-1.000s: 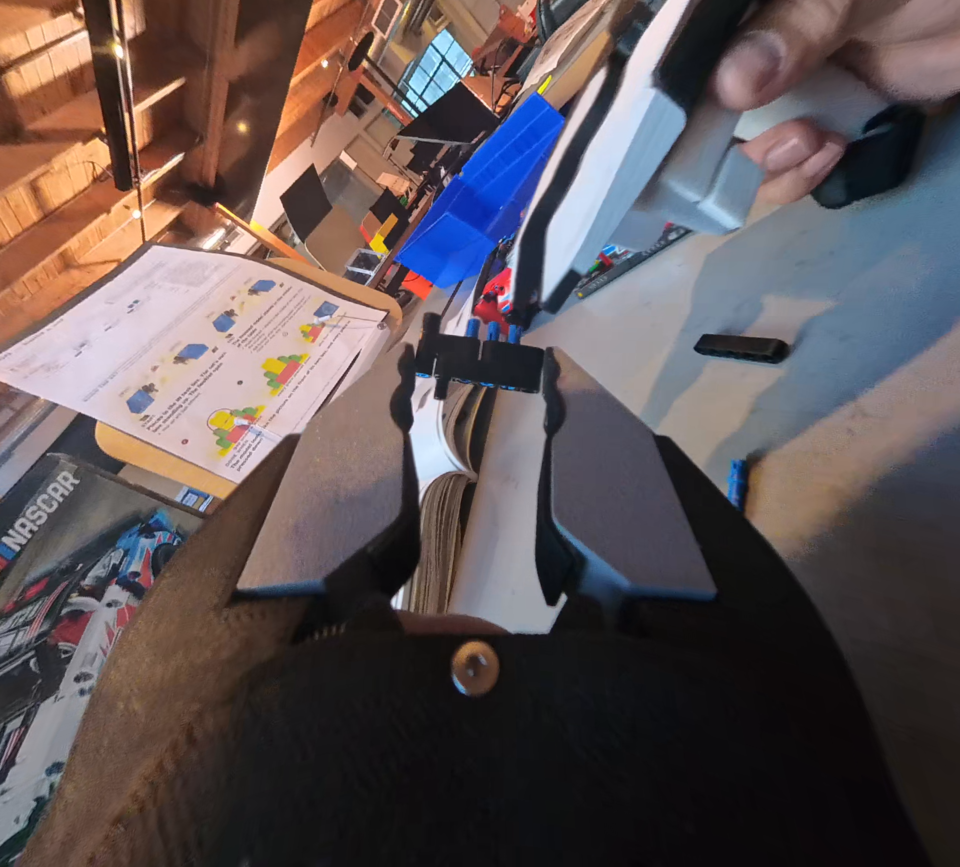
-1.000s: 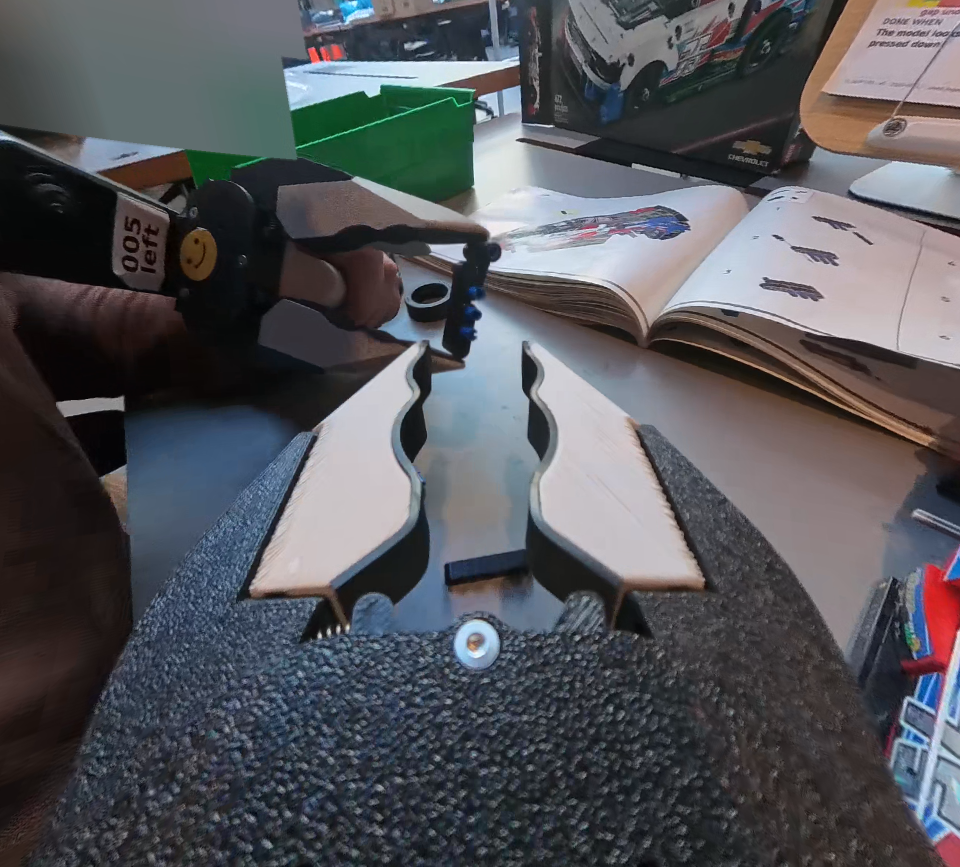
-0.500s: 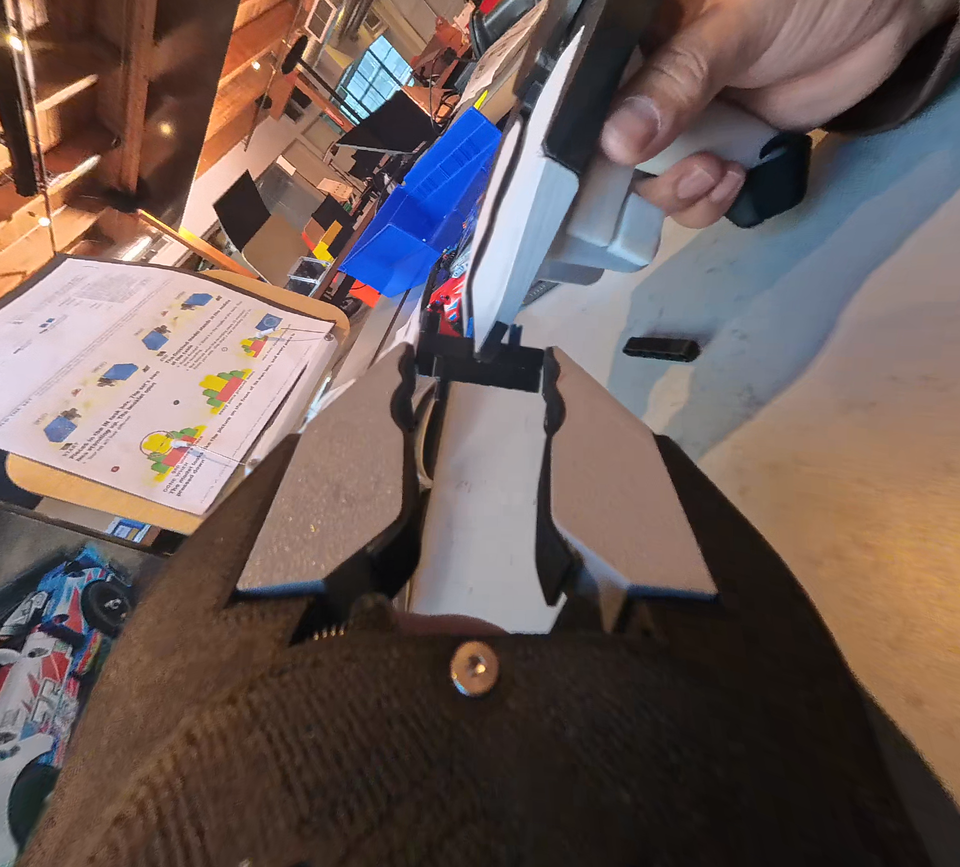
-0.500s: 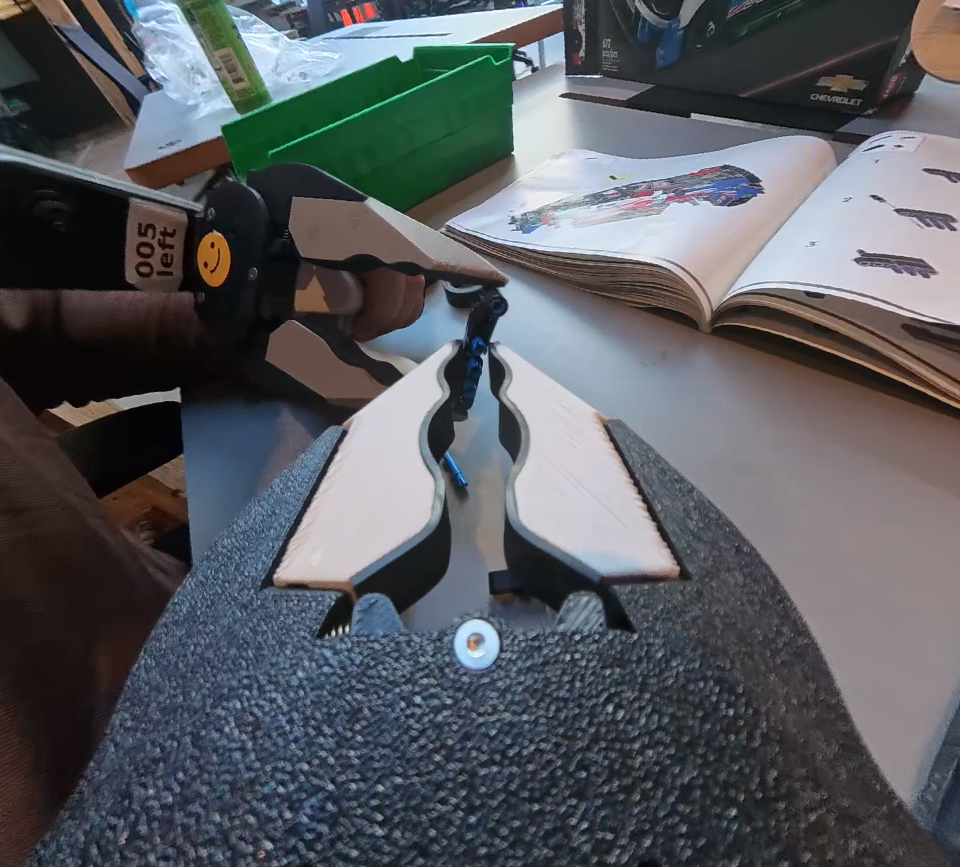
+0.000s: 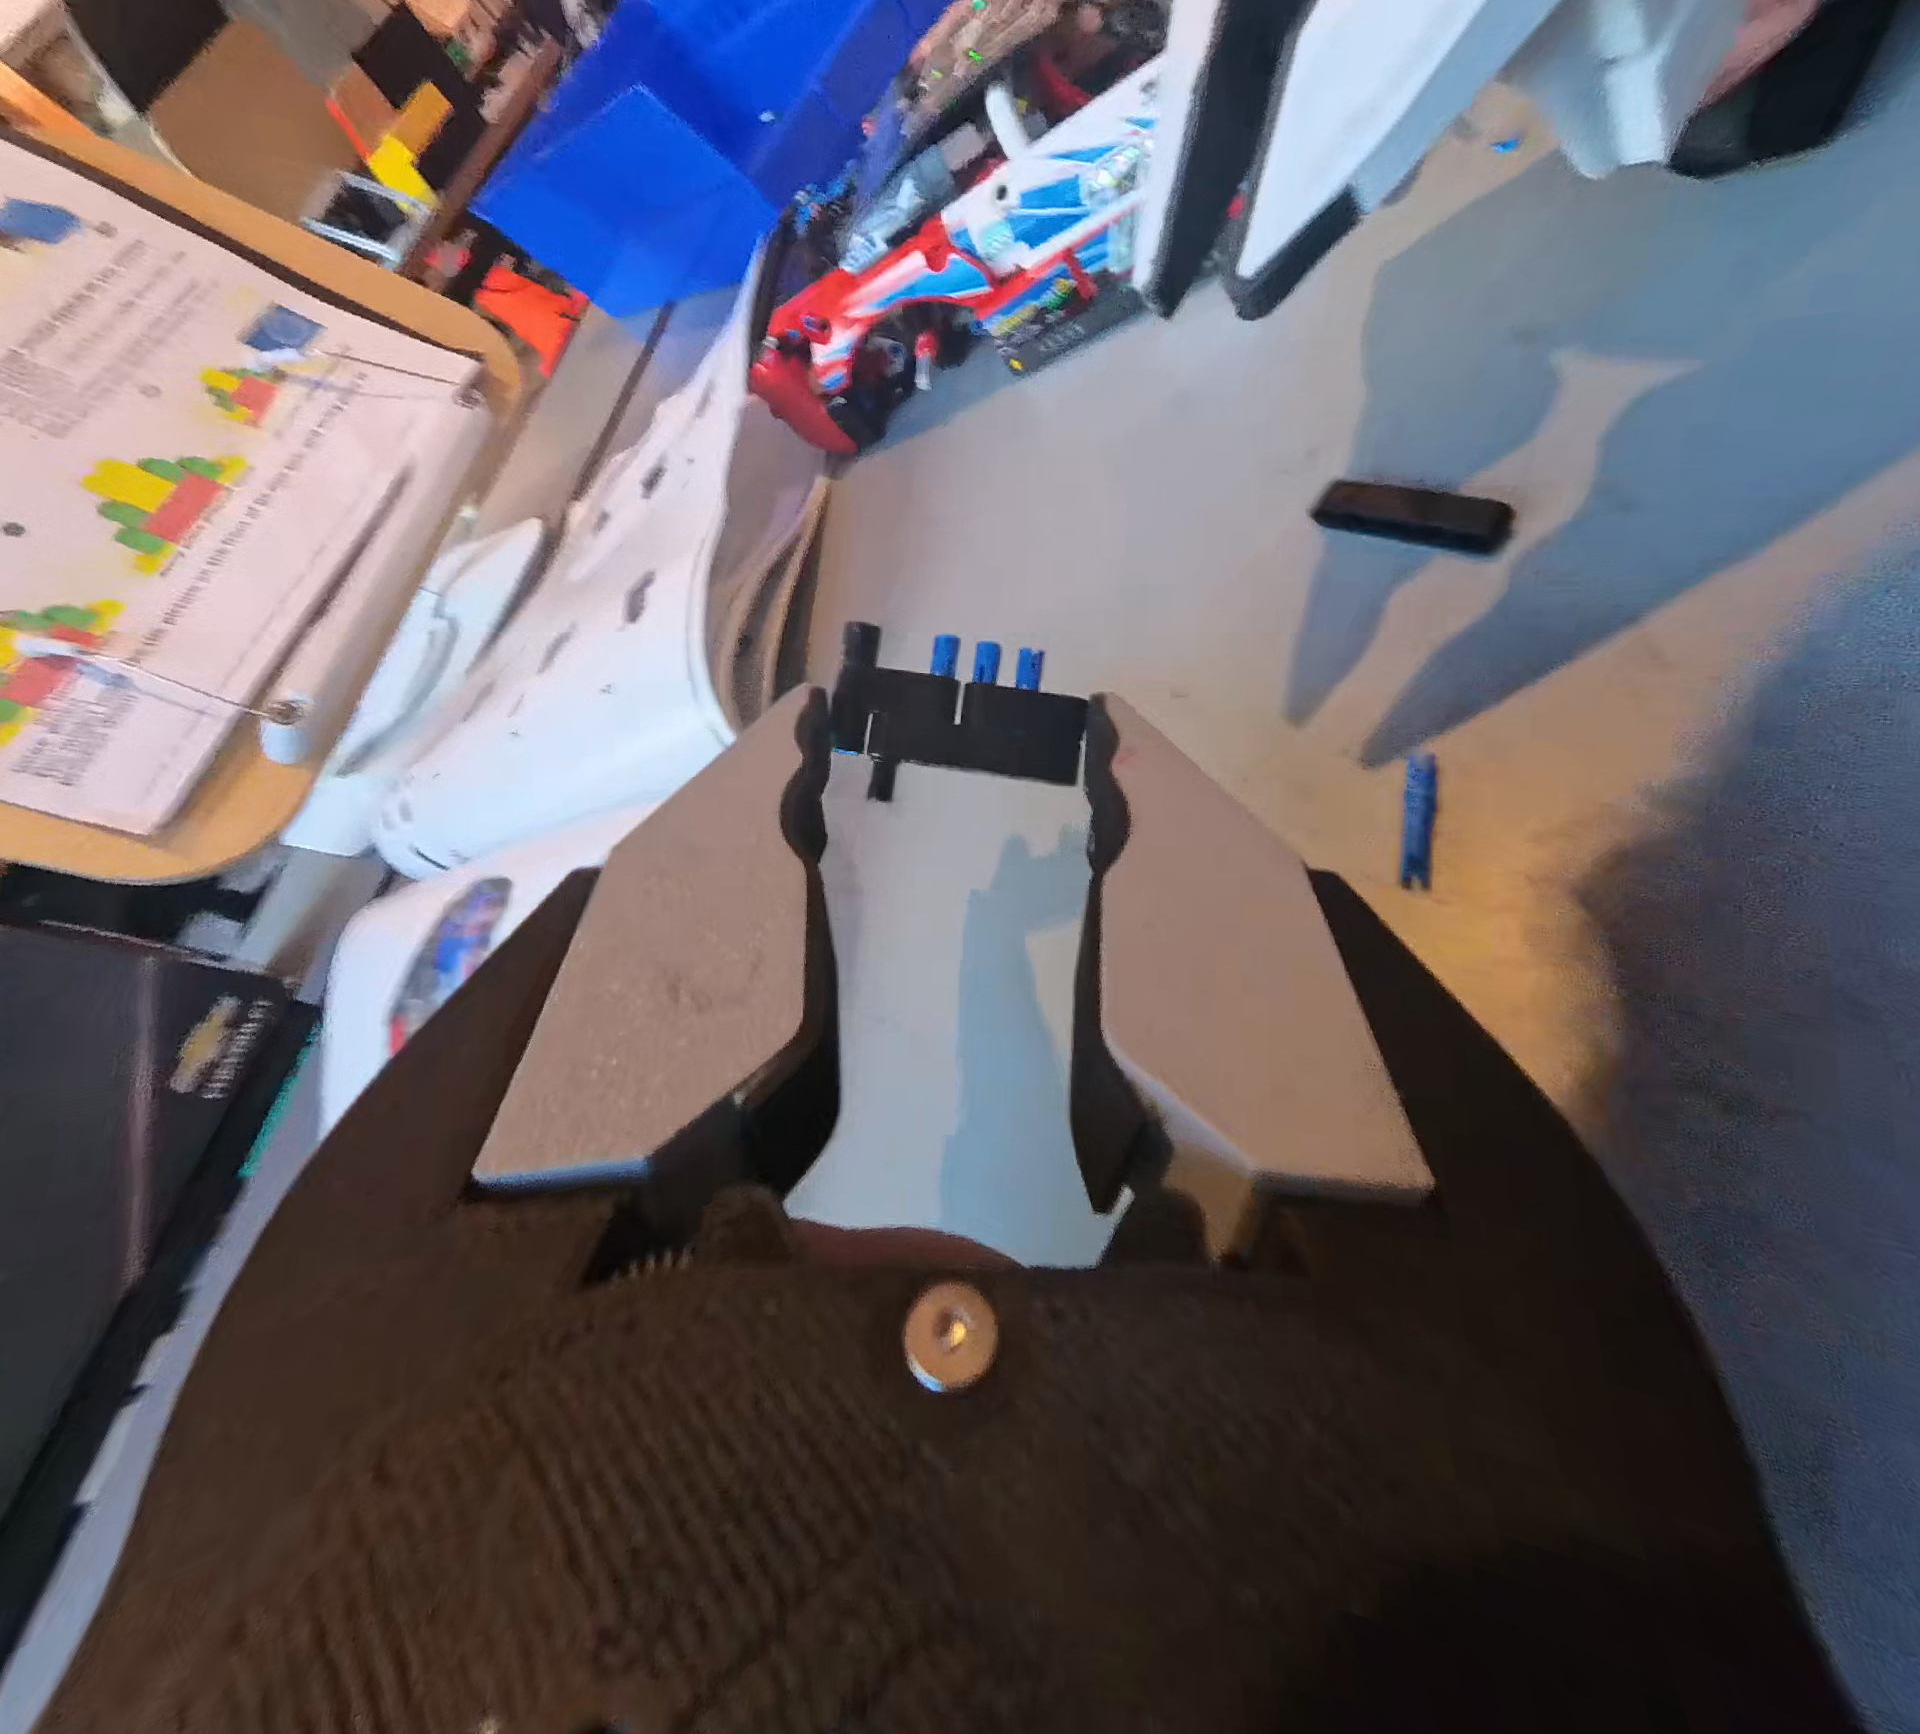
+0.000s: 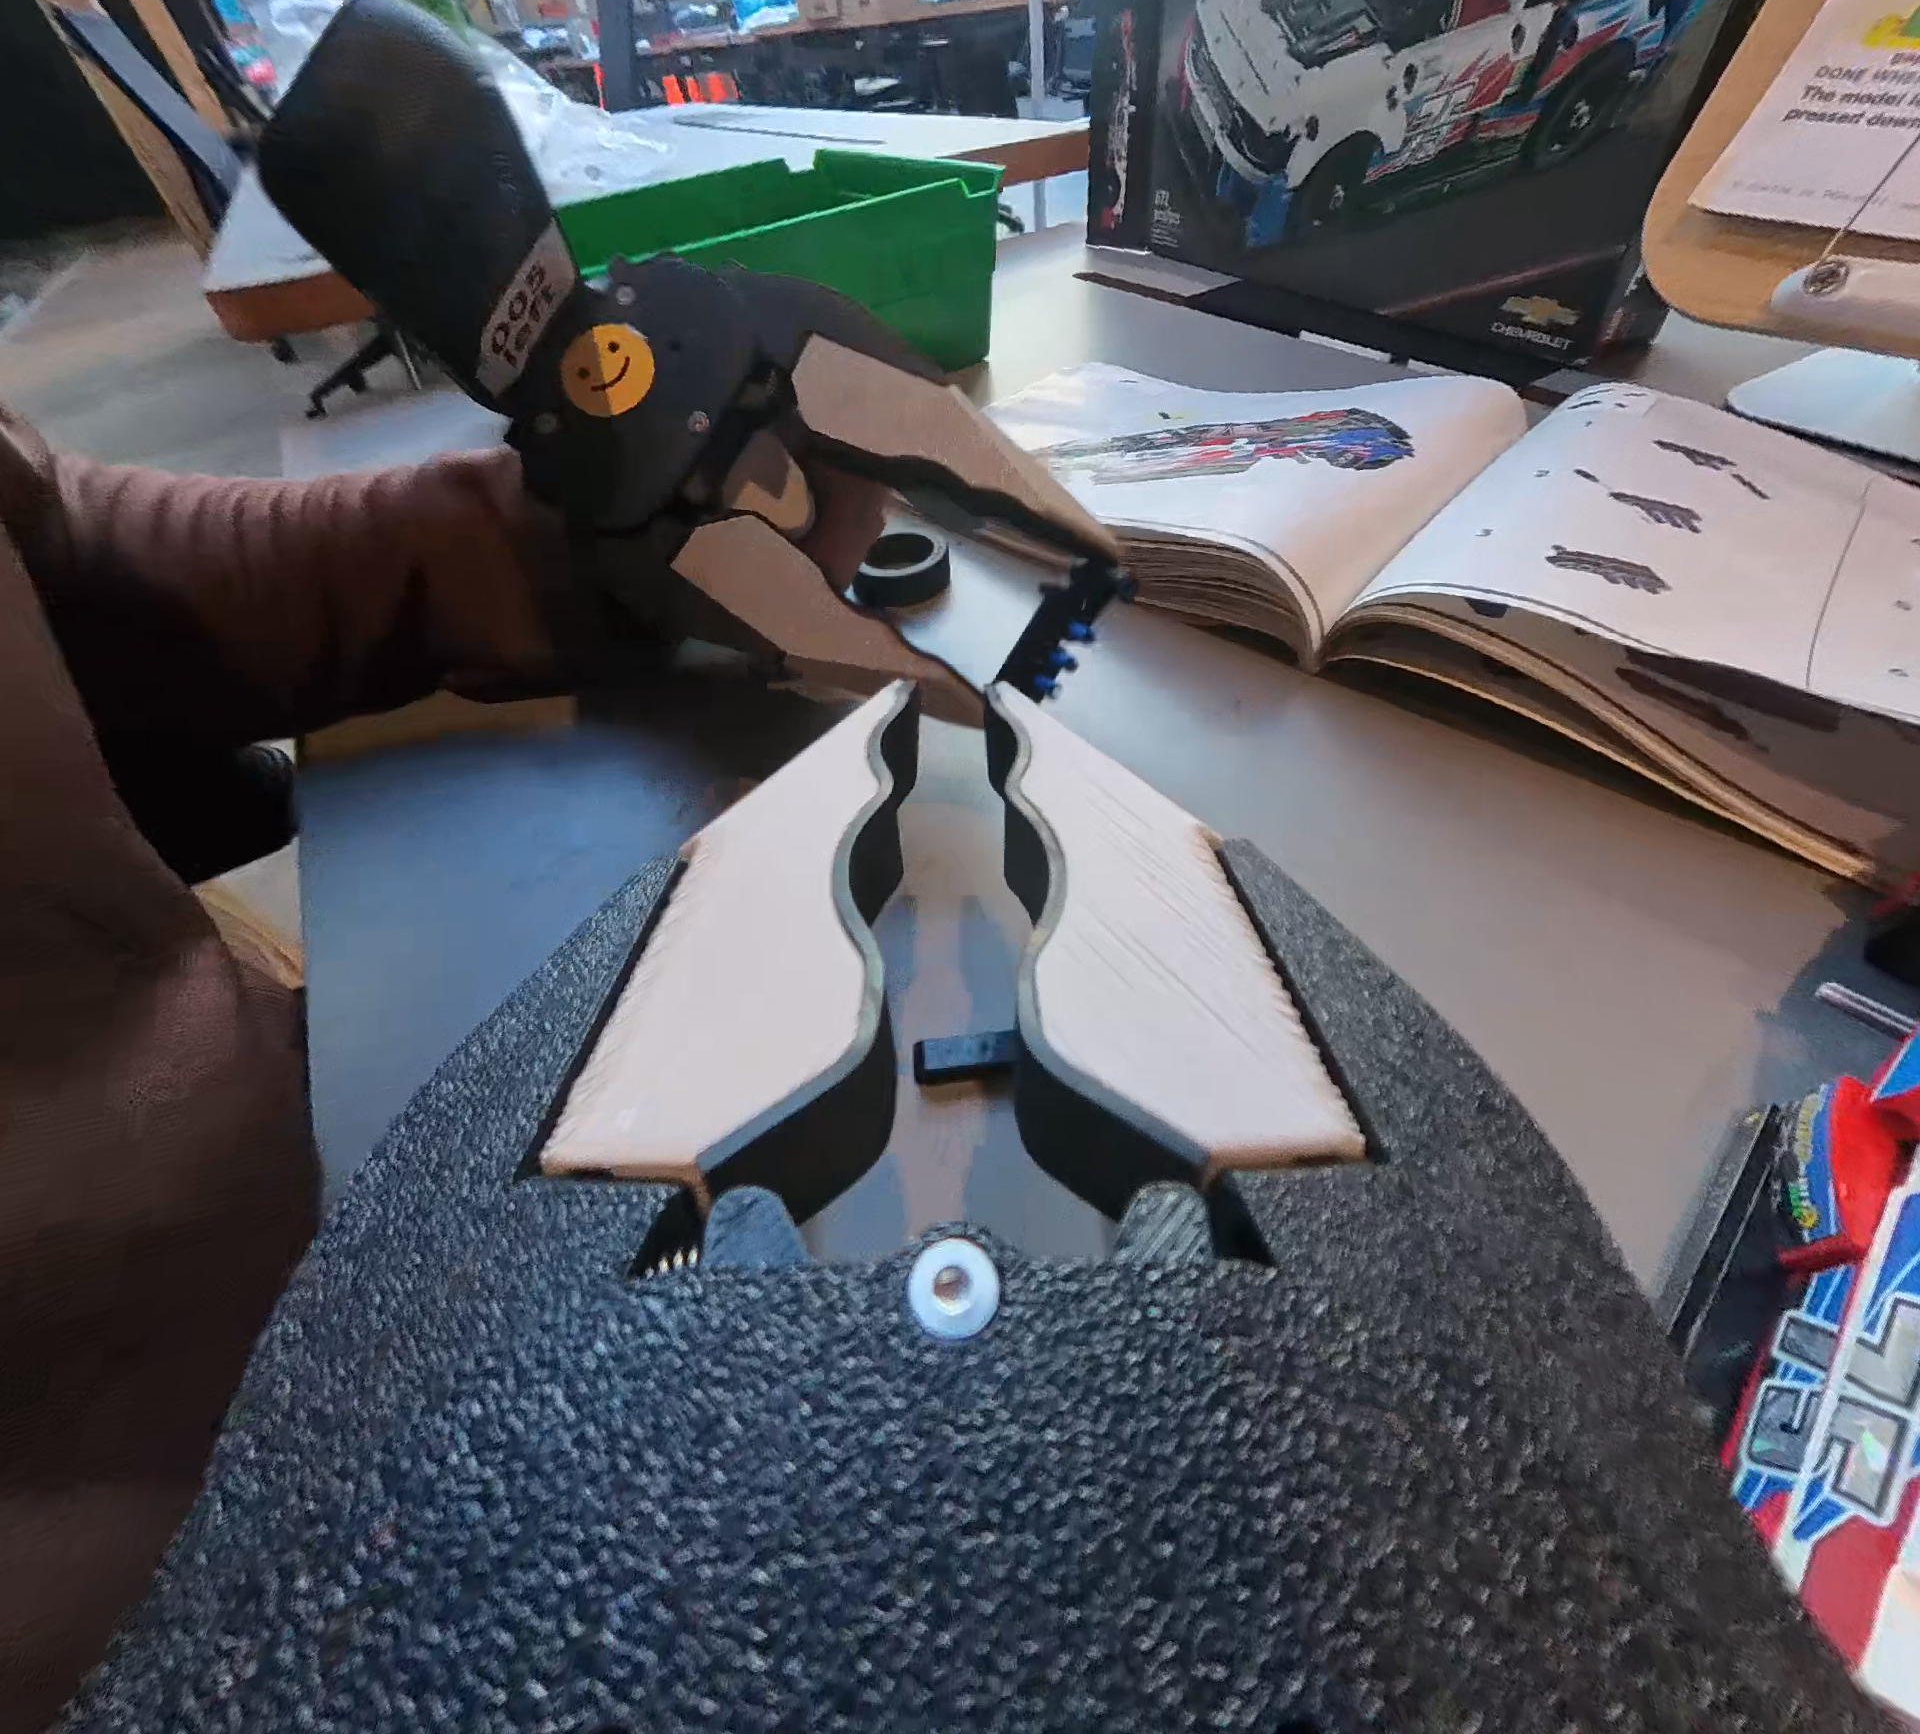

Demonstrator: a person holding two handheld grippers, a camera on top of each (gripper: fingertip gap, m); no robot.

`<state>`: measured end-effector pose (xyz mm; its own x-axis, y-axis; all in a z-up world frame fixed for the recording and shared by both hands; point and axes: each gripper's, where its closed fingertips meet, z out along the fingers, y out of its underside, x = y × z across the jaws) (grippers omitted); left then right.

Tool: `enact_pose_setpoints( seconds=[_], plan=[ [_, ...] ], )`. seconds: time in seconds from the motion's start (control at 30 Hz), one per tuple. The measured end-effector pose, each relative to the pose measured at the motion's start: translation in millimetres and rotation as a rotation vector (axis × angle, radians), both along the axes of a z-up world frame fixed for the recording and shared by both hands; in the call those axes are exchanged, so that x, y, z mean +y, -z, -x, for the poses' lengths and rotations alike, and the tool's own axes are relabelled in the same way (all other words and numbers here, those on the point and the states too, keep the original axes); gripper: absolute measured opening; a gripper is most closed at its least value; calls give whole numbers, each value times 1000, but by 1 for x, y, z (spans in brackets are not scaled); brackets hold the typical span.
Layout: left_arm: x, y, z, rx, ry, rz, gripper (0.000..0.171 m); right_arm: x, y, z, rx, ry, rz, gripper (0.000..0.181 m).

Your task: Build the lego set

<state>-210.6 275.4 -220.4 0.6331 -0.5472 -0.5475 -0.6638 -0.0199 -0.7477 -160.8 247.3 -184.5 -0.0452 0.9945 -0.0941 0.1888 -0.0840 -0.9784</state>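
My left gripper (image 5: 961,734) is shut on a short black beam (image 5: 966,728) with three blue pins along its far side, held above the table. From the right wrist view, the left gripper (image 6: 1039,645) holds that beam (image 6: 1070,604) tilted, just beyond my right gripper (image 6: 951,708). The right gripper is empty, its jaws a narrow gap apart; it also shows at the top right of the left wrist view (image 5: 1205,302). A second black beam (image 5: 1413,517) and a loose blue pin (image 5: 1418,817) lie on the table. The part-built red, white and blue car (image 5: 966,271) stands behind.
An open instruction book (image 6: 1455,541) lies past the grippers, with the set's box (image 6: 1403,74) and a green bin (image 6: 831,230) behind it. A black ring (image 6: 902,567) and a small black piece (image 6: 966,1056) lie on the table. Blue bins (image 5: 748,63) stand far off. Some 7 cm of space lies between my two pairs of fingers.
My right gripper has drawn back from the beam, where its fingertips were half a second ago. The left gripper has tilted, still shut on the beam.
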Motion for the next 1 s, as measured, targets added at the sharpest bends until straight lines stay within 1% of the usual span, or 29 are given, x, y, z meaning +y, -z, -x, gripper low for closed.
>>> enact_pose_setpoints(
  seconds=[0.07,0.17,0.23,0.3,0.4,0.43,0.47,0.5,0.57,0.63,0.67,0.7,0.73,0.77,0.83,0.87,0.9,0.93,0.97,1.0],
  plan=[
    [9,-19,2,32,-35,-117,46,7,-3,-2,20,12,53,13],
    [12,-47,-14,143,-26,-340,46,18,-5,-5,35,36,118,22],
    [12,-54,-32,231,7,-449,46,21,-5,-5,33,35,134,27],
    [9,-51,-48,260,53,-474,46,23,-6,-5,31,46,132,32],
    [0,-48,-64,194,119,-452,46,23,-8,-5,27,51,90,30],
    [-3,-49,-67,186,130,-459,46,23,-7,-4,21,49,74,23],
    [-5,-50,-67,192,131,-464,46,18,-8,-4,16,13,65,14],
    [-6,-49,-66,204,129,-462,46,13,-8,-3,6,-20,60,8],
    [-9,-50,-63,203,120,-469,45,12,-8,-1,-13,-27,10,8],
    [-16,-54,-55,181,112,-473,37,12,-11,1,-21,-23,-137,8],
    [-19,-54,-49,154,108,-448,33,13,-12,2,-30,-23,-236,8],
    [-24,-52,-43,103,117,-386,34,13,-13,4,-39,-20,-355,7],
    [-29,-44,-39,42,143,-272,41,14,-13,6,-50,-15,-504,7],
    [-35,-34,-33,-17,159,-147,42,15,-13,8,-69,-12,-680,7],
    [-52,-14,-28,-133,221,95,53,13,-11,13,-110,-12,-1074,8],
    [-56,-10,-24,-169,224,152,52,11,-11,17,-110,-8,-1253,7],
    [-58,-9,-20,-191,221,175,57,7,-11,21,-95,-7,-1396,7],
    [-60,-9,-18,-194,226,183,58,2,-9,24,-80,-22,-1495,6],
    [-60,-10,-15,-199,215,171,57,-5,-4,27,-72,-56,-1556,7],
    [-61,-12,-13,-213,214,173,60,-11,3,29,-72,-99,-1587,7]
  ],
)
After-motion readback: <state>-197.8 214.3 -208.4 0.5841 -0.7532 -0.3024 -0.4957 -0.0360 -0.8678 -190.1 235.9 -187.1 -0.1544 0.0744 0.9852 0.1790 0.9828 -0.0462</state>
